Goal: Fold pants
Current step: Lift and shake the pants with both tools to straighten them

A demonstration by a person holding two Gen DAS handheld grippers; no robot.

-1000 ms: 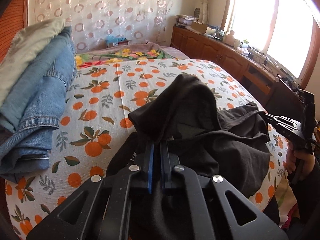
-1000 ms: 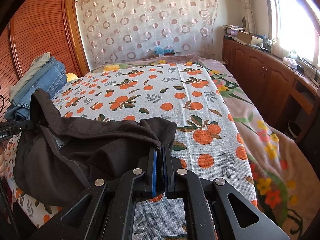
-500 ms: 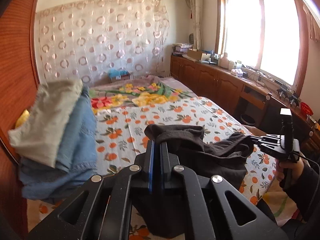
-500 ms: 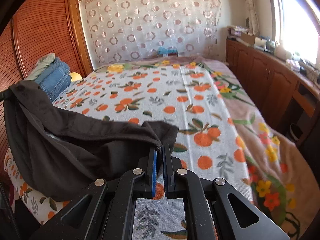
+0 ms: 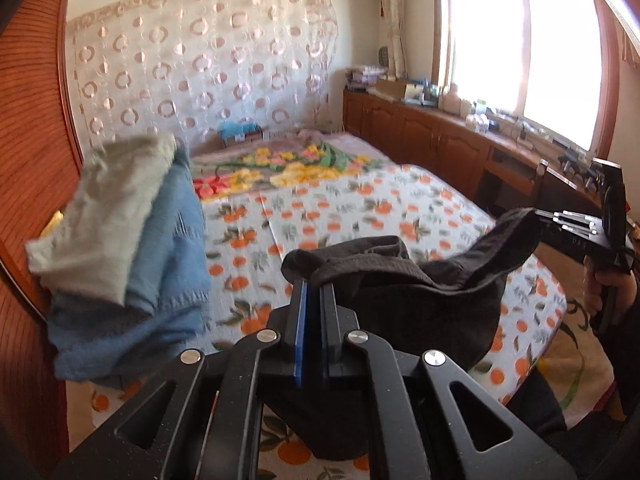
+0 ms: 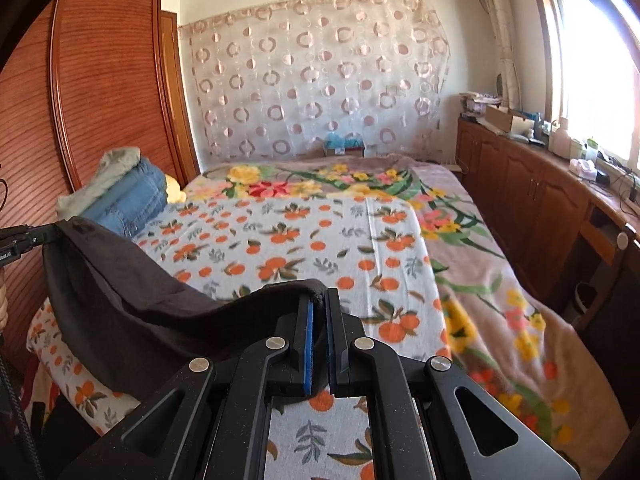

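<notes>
Black pants (image 5: 424, 300) hang stretched in the air between my two grippers, above the near edge of the bed. My left gripper (image 5: 314, 286) is shut on one end of their top edge. My right gripper (image 6: 318, 300) is shut on the other end; it also shows in the left wrist view (image 5: 538, 214), held by a hand at the right. In the right wrist view the pants (image 6: 132, 300) sag down to the left, where the left gripper (image 6: 54, 232) pinches them.
The bed carries an orange-print sheet (image 6: 300, 248) over a floral blanket (image 6: 500, 320). A stack of folded clothes, blue jeans (image 5: 160, 272) under a pale garment, sits at the bed's left by the wooden wardrobe (image 6: 108, 92). Wooden cabinets (image 6: 540, 192) line the right wall under the window.
Both grippers have risen and lifted the black pants off the bed, pulling the top edge taut between them. Both stay shut on the cloth.
</notes>
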